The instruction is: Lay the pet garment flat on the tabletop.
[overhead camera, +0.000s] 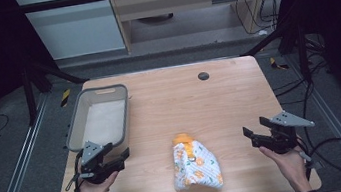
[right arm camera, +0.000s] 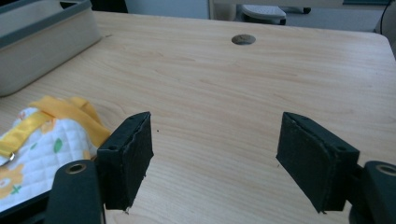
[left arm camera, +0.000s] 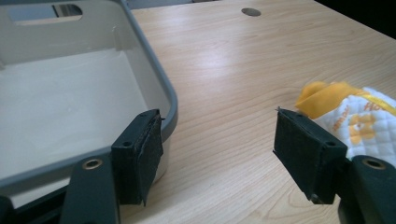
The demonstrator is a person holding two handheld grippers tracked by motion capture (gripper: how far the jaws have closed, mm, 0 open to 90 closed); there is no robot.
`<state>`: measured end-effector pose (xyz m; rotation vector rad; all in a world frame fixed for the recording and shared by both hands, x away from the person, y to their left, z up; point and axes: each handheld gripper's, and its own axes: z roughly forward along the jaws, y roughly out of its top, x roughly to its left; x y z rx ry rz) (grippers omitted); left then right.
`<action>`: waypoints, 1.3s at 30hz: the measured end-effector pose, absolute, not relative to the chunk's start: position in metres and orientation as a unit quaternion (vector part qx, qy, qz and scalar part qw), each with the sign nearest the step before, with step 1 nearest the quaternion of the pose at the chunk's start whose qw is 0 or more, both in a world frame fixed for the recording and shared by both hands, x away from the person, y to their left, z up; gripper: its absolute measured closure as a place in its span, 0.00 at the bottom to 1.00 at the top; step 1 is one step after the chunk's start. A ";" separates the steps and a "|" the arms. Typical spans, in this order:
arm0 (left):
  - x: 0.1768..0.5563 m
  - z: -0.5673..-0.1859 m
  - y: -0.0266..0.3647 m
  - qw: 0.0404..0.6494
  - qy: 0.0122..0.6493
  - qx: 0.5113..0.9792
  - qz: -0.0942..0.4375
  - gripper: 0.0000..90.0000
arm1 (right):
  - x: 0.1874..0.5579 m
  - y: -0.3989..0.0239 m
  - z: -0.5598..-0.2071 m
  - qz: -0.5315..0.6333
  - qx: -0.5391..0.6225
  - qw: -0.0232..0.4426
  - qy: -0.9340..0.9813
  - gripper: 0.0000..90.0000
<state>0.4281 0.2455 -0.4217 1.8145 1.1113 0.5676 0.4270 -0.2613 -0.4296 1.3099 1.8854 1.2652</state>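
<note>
The folded white quilted cloth with orange print and yellow trim (overhead camera: 196, 166) lies on the wooden table (overhead camera: 220, 104) between the grippers, long axis front-to-back, yellow end toward the grey plastic basin (overhead camera: 121, 114). Left gripper (overhead camera: 116, 153) and right gripper (overhead camera: 253, 126) stand wide apart, empty. Its print is too small to read.

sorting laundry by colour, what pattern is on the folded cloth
White quilted cloth with orange and green prints, yellow-orange trim; clearest in the right gripper view.
</note>
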 end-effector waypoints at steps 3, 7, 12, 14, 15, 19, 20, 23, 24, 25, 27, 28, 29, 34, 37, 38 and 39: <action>0.432 -0.417 0.235 0.455 0.439 0.740 0.230 0.37 | 0.430 -0.256 -0.422 0.474 0.475 0.257 0.695 0.31; 0.434 -0.414 0.227 0.457 0.430 0.743 0.231 0.38 | 0.432 -0.251 -0.418 0.479 0.469 0.254 0.697 0.33; 0.440 -0.413 0.212 0.457 0.418 0.752 0.226 0.40 | 0.436 -0.240 -0.416 0.484 0.460 0.244 0.704 0.35; 0.441 -0.414 0.205 0.453 0.413 0.758 0.224 0.40 | 0.437 -0.236 -0.416 0.485 0.457 0.240 0.706 0.36; 0.442 -0.414 0.202 0.452 0.411 0.759 0.223 0.40 | 0.437 -0.234 -0.416 0.486 0.454 0.237 0.708 0.36; 0.444 -0.418 0.191 0.450 0.404 0.767 0.216 0.41 | 0.439 -0.225 -0.416 0.487 0.446 0.228 0.716 0.37; 0.445 -0.419 0.189 0.450 0.403 0.768 0.213 0.41 | 0.439 -0.225 -0.416 0.487 0.446 0.228 0.716 0.37; 0.445 -0.423 0.184 0.444 0.399 0.775 0.209 0.42 | 0.439 -0.220 -0.417 0.485 0.444 0.222 0.720 0.38; 0.445 -0.425 0.182 0.442 0.398 0.777 0.208 0.42 | 0.440 -0.218 -0.418 0.485 0.443 0.220 0.722 0.38; 0.445 -0.426 0.181 0.443 0.398 0.776 0.205 0.42 | 0.441 -0.214 -0.421 0.482 0.440 0.216 0.726 0.39; 0.445 -0.429 0.178 0.442 0.399 0.778 0.199 0.42 | 0.441 -0.211 -0.422 0.481 0.437 0.213 0.729 0.39; 0.446 -0.430 0.176 0.439 0.398 0.782 0.194 0.43 | 0.441 -0.209 -0.423 0.481 0.435 0.210 0.731 0.39; 0.446 -0.431 0.174 0.440 0.398 0.781 0.193 0.43 | 0.442 -0.206 -0.425 0.479 0.433 0.206 0.735 0.40; 0.445 -0.435 0.166 0.437 0.391 0.788 0.186 0.43 | 0.443 -0.197 -0.430 0.476 0.425 0.192 0.745 0.41; 0.445 -0.440 0.160 0.432 0.387 0.795 0.178 0.44 | 0.444 -0.188 -0.437 0.469 0.421 0.180 0.755 0.42; 0.445 -0.440 0.160 0.432 0.387 0.795 0.178 0.44 | 0.444 -0.188 -0.437 0.469 0.421 0.180 0.755 0.42; 0.445 -0.441 0.158 0.432 0.387 0.796 0.174 0.44 | 0.444 -0.186 -0.438 0.467 0.419 0.178 0.758 0.43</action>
